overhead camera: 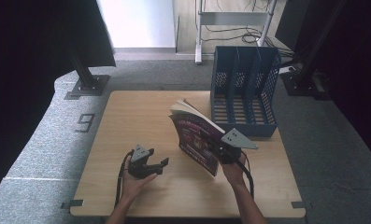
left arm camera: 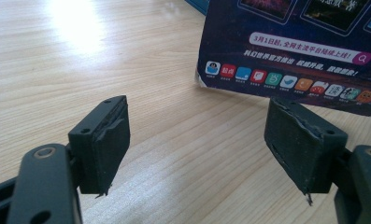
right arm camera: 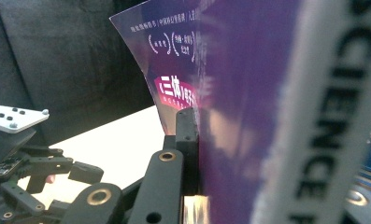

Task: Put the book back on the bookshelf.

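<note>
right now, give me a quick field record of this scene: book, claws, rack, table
book: purple-covered magazine stood on its lower edge on the table, tilted
right claw: shut on the magazine near its spine
left claw: open, nothing between its pads, resting on the table left of the magazine
rack: blue file rack at the far right of the table, slots look empty
table: light wooden table

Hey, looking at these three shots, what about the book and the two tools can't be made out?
- Right tool, right gripper view: the book covers its far jaw.
- Book, high view: cover print too small to read.
- Book, left gripper view: top cut off by the frame edge.
- Book spine lettering, right gripper view: blurred and cut off.
- Left tool, open: its body lies below the frame edge.
- File rack, high view: slot floors hidden by dividers.
</note>
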### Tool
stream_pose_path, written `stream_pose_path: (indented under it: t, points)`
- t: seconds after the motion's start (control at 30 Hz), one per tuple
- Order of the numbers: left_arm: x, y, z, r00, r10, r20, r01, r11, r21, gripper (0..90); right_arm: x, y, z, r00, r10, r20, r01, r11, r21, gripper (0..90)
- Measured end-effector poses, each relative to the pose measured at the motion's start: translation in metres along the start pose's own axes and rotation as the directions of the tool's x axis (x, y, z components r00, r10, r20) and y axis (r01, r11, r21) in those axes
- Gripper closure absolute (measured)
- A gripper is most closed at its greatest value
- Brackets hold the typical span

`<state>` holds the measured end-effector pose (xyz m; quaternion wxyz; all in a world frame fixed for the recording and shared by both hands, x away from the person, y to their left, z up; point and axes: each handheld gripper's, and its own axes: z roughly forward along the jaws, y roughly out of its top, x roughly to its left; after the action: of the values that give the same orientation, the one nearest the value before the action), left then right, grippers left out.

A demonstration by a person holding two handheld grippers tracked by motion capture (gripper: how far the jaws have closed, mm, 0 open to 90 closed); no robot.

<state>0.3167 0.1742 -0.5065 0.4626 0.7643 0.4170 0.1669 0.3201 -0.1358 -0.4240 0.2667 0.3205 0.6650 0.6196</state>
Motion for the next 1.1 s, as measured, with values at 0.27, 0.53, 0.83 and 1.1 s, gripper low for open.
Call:
stream_pose_path:
  t: [0.27, 0.53, 0.83, 1.1]
  points:
    - [-0.001, 0.002, -0.004, 1.0000, -0.001, 0.009, 0.001, 1.0000, -0.003, 22.2, -0.008, 0.002, -0.005, 0.9995, 0.024, 0.022, -0.023, 1.000, -0.013, 81.7]
    - [0.002, 0.002, -0.005, 0.9999, -0.007, 0.009, 0.007, 1.0000, 0.002, 22.2, -0.011, 0.004, -0.008, 0.9988, 0.030, 0.039, -0.029, 0.999, -0.026, 81.6]
    - [0.004, 0.002, -0.007, 0.9999, -0.015, 0.007, 0.015, 0.9999, -0.003, 22.0, -0.017, 0.010, -0.017, 0.9975, 0.042, 0.057, -0.039, 0.997, -0.064, 81.6]
    - [0.003, 0.001, -0.006, 0.9999, -0.014, 0.007, 0.014, 0.9999, 0.006, 21.9, -0.024, 0.017, -0.031, 0.9948, 0.062, 0.081, -0.053, 0.993, -0.109, 81.6]
